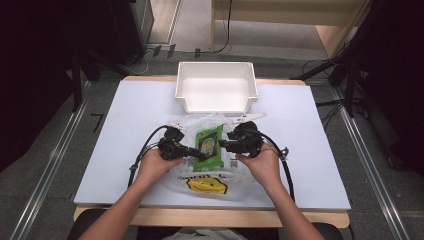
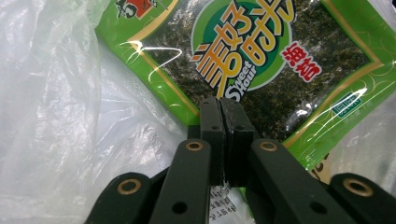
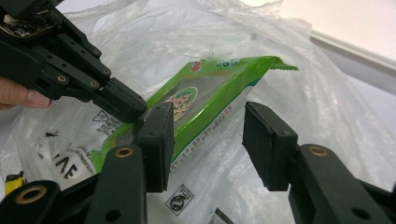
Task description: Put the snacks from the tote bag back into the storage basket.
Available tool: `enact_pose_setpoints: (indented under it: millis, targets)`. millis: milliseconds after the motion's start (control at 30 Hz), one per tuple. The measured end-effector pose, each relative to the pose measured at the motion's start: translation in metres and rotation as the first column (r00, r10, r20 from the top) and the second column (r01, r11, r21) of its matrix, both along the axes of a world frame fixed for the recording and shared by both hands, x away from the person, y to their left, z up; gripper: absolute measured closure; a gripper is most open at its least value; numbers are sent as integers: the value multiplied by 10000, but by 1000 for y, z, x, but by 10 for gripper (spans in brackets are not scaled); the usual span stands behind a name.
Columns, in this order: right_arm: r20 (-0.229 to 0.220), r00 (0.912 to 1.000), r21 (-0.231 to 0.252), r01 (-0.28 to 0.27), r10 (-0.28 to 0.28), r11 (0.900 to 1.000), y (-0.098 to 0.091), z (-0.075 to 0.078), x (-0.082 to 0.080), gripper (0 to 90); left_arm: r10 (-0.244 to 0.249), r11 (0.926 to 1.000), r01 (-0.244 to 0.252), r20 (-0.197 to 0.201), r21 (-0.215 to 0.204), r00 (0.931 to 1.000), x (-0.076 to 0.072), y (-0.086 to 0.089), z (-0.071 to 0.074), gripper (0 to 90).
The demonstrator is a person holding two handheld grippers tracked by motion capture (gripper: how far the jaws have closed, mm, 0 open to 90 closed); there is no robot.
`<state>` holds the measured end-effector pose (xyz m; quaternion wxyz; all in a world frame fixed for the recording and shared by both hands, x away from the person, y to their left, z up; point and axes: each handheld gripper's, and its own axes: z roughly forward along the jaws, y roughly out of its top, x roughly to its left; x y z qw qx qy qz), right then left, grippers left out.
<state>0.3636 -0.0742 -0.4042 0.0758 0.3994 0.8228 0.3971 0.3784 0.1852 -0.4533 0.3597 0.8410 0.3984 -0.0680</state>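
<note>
My left gripper [image 2: 219, 105]: pressed together, pinching the green seaweed packet [image 1: 210, 146] edge | my right gripper [image 3: 208, 140]: spread, packet between jaws | packet: over clear plastic bag [image 1: 210, 175], desk [image 1: 125, 125] centre

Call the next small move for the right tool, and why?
Probably close the right tool on the green snack packet's near edge: its jaws stand open beside the packet, while the left tool is shut on the opposite edge, lifting it off the clear plastic bag.
</note>
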Motion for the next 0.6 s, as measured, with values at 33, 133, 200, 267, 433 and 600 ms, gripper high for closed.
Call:
enact_pose_setpoints:
  millis: [33,133,200,267,433,600]
  targets:
    - [-9,10000,1,-2,2,10000,1,-1,1,545,30,10000,-31,-40,-33,10000,0,0,0,900]
    - [-122,9999,40,-8,8,10000,6,-1,1,533,30,10000,-30,-66,-29,10000,0,1,0,900]
    - [-90,10000,-112,1,-2,9999,10,-2,2,528,75,9999,-76,-142,-82,9999,1,1,-1,900]
    - [-169,9999,-146,16,-18,9999,13,-3,3,524,99,9999,-101,-169,-105,9998,1,1,-1,900]
    - [-482,9981,-284,377,-390,9989,16,-9,9,511,31,9999,-32,-165,-105,9999,0,0,-1,900]
    - [-845,9956,-85,406,-412,9991,16,-18,16,472,-98,9999,98,-100,-38,9999,-1,-3,-1,900]
